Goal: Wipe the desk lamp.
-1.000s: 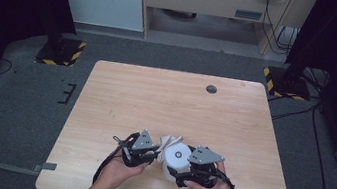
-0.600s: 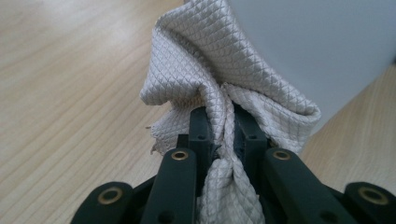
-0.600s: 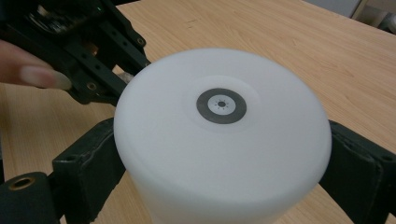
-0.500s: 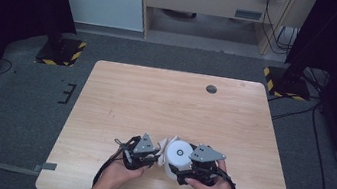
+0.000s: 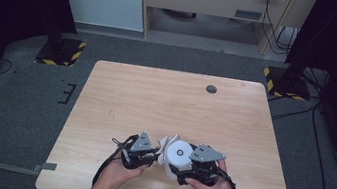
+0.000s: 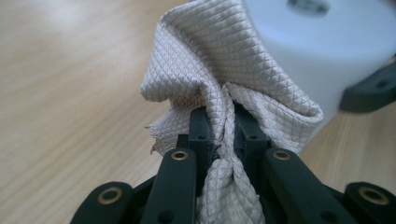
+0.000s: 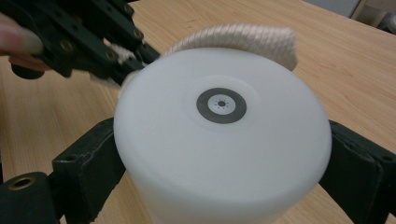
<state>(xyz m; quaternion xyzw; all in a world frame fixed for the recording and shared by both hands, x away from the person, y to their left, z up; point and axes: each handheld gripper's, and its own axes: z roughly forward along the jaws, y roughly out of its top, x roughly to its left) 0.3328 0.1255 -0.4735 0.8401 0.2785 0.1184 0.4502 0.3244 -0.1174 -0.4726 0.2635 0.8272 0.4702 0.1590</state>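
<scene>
Item 1. Left gripper [image 5: 151, 153], near the front edge of the table [image 5: 122, 87], left of centre: jaws pressed together on a bunched fold of cloth [image 6: 219, 84], a cream, diamond-weave piece whose free part drapes against the container's side.

Item 2. White container [image 5: 179, 154], a cylinder, just right of the left gripper and touching the cloth; upright as far as can be judged, long axis vertical, flat end with a small grey ring mark (purpose unclear) facing up.

Item 3. Right gripper [image 7: 219, 172], near the front edge, right of centre: jaws clamped on the container's two opposite sides.

Relation for the next move, as a judgement: cloth lies between left gripper and container wall, so wiping falls to the left hand while the right steadies.
</scene>
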